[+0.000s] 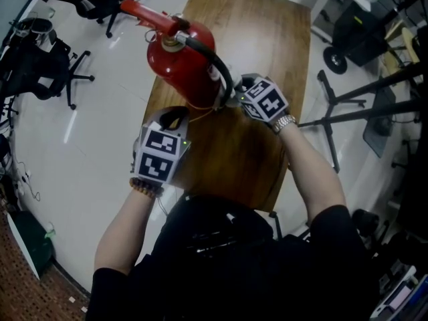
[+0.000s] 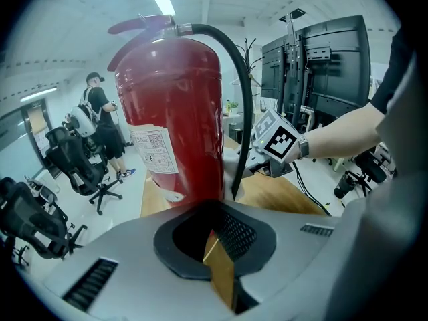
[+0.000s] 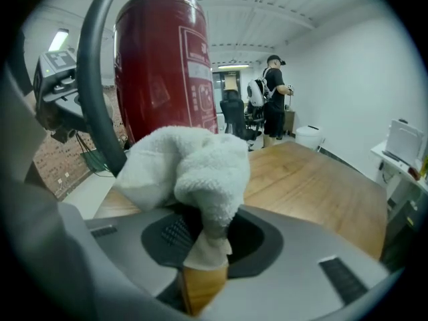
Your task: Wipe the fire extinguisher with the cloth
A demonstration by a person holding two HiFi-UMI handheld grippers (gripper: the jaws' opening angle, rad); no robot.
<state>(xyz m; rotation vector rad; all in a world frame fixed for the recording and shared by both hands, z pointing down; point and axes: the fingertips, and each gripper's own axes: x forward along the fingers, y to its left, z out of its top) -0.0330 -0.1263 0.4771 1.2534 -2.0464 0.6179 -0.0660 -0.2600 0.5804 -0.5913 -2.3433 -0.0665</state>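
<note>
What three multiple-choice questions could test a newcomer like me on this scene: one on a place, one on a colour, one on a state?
1. Where does the fire extinguisher stand?
A. on the floor
B. on the wooden table
C. on an office chair

2. What colour is the cloth?
A. white
B. blue
C. yellow

3. What state is the right gripper in?
A. open, holding nothing
B. shut on the cloth
C. shut on a sponge

Answers:
1 B: the head view shows the red cylinder upright on the brown tabletop.
2 A: the right gripper view shows a white towelling bundle.
3 B: the right gripper view shows the cloth pinched between the jaws.
</note>
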